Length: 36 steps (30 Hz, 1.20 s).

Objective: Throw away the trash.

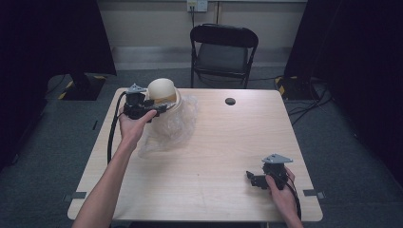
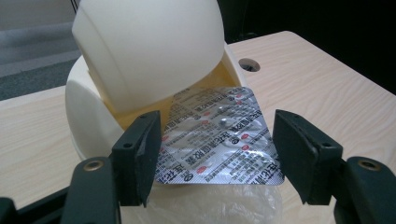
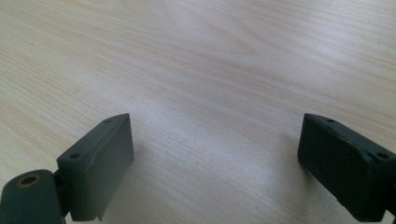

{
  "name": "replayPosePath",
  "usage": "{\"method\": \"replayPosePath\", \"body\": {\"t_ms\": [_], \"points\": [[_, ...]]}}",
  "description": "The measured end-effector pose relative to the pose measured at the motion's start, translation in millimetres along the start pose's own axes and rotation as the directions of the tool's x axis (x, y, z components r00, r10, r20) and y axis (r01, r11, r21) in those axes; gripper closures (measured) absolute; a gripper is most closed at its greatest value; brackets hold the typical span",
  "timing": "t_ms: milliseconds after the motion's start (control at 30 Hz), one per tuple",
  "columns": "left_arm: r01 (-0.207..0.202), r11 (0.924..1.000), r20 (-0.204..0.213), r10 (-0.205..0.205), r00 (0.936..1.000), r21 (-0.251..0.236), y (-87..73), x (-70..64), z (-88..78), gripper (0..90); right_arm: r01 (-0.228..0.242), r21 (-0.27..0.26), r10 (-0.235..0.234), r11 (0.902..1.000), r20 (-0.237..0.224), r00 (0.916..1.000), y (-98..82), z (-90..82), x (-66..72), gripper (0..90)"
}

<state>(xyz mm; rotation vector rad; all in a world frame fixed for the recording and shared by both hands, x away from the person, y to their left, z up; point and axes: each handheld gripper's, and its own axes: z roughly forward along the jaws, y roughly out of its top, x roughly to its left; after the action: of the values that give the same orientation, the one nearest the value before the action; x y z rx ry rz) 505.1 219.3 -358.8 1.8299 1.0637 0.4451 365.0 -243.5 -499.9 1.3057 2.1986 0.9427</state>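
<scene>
Wood table: pale tabletop, with a small dark hole near the far edge.
Chair: black, folding, just beyond the far edge of the table.
Bag: clear plastic, crumpled, lying at the far left of the table beside and partly under the box.
Box: cream, rounded, with its domed lid tipped up (the inside looks yellowish); it stands at the far left of the table.
Blister pack: silver foil sheet with printed text, its far end inside the mouth of the box under the raised lid, its near end over the bag.
Left gripper: held level at the box, jaws closed on the two side edges of the blister pack, as narrow as they get on it.
Right gripper: near the front right corner of the table, low over bare wood, jaws spread wide with nothing between them.
</scene>
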Motion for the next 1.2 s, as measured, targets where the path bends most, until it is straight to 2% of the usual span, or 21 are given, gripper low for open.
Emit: {"method": "replayPosePath", "body": {"t_ms": [133,167,200,333,400,433,467,500,567,633,667,767,867,933,1033,1200], "points": [[0.005,1.0000,-0.009,-0.004,0.9999,0.004,2.6,-2.4,3.3,33.9,0.000,0.000,0.000,1.0000,0.000,1.0000,0.0,0.0,0.0,9.8],[0.000,0.9999,-0.030,0.001,0.9995,0.016,4.3,-6.0,4.4,33.9,0.000,0.000,0.000,1.0000,0.000,1.0000,0.0,0.0,0.0,9.8],[-0.002,0.9999,-0.030,0.003,0.9996,0.014,4.8,-7.1,3.9,33.9,0.000,0.000,0.000,1.0000,0.000,1.0000,0.0,0.0,0.0,9.8],[0.025,0.9993,-0.075,-0.022,0.9969,0.029,2.2,-4.5,-0.8,34.2,0.001,0.000,-0.001,1.0000,-0.001,1.0000,0.0,-0.1,0.0,9.8],[0.035,0.9992,-0.075,-0.033,0.9967,0.021,0.3,-2.8,-2.2,34.2,0.000,0.000,0.000,1.0000,0.000,1.0000,0.0,0.0,0.0,9.8],[0.063,0.9980,-0.054,-0.063,0.9966,0.003,-3.8,0.0,-3.0,34.2,-0.002,0.002,0.002,1.0000,0.000,1.0000,0.0,-0.2,0.1,9.8],[0.063,0.9980,-0.054,-0.063,0.9966,0.003,-3.8,0.0,-3.0,34.2,-0.002,0.002,0.002,1.0000,0.000,1.0000,0.0,-0.2,0.1,9.8],[0.045,0.9990,-0.061,-0.045,0.9971,0.004,-3.8,-2.1,-0.7,34.1,0.001,0.000,-0.001,1.0000,-0.001,1.0000,0.0,0.0,-0.1,9.8],[0.045,0.9990,-0.045,-0.045,0.9980,-0.002,-2.0,-4.9,1.9,34.1,-0.001,0.000,0.001,1.0000,0.000,1.0000,0.0,0.0,0.0,9.8],[0.043,0.9991,-0.051,-0.043,0.9978,0.001,-0.9,-6.9,3.7,34.2,0.000,0.000,0.000,1.0000,0.000,1.0000,0.0,0.0,0.0,9.8],[0.034,0.9994,-0.068,-0.034,0.9971,0.006,0.9,-9.1,6.3,34.2,0.000,0.000,0.000,1.0000,0.000,1.0000,0.0,0.0,0.0,9.8],[0.022,0.9996,-0.071,-0.021,0.9972,0.015,3.3,-7.9,8.7,34.2,-0.001,0.000,0.001,1.0000,0.000,1.0000,0.0,0.0,0.1,9.8],[0.019,0.9996,-0.096,-0.017,0.9952,0.023,3.9,-7.9,12.4,34.2,-0.001,0.000,0.001,1.0000,0.000,1.0000,0.0,0.0,0.0,9.8],[0.020,0.9995,-0.094,-0.018,0.9954,0.023,3.8,-8.5,14.1,34.1,-0.001,0.000,0.001,1.0000,0.000,1.0000,0.0,0.0,0.0,9.8],[-0.004,0.9992,-0.108,0.008,0.9941,0.040,3.3,-11.5,22.7,34.1,-0.003,0.002,0.003,1.0000,0.000,1.0000,0.0,-0.1,0.2,9.8],[-0.002,0.9987,-0.119,0.008,0.9929,0.050,3.7,-11.5,29.2,34.2,-0.001,0.000,0.001,1.0000,0.000,1.0000,0.0,0.0,0.0,9.8]]}}
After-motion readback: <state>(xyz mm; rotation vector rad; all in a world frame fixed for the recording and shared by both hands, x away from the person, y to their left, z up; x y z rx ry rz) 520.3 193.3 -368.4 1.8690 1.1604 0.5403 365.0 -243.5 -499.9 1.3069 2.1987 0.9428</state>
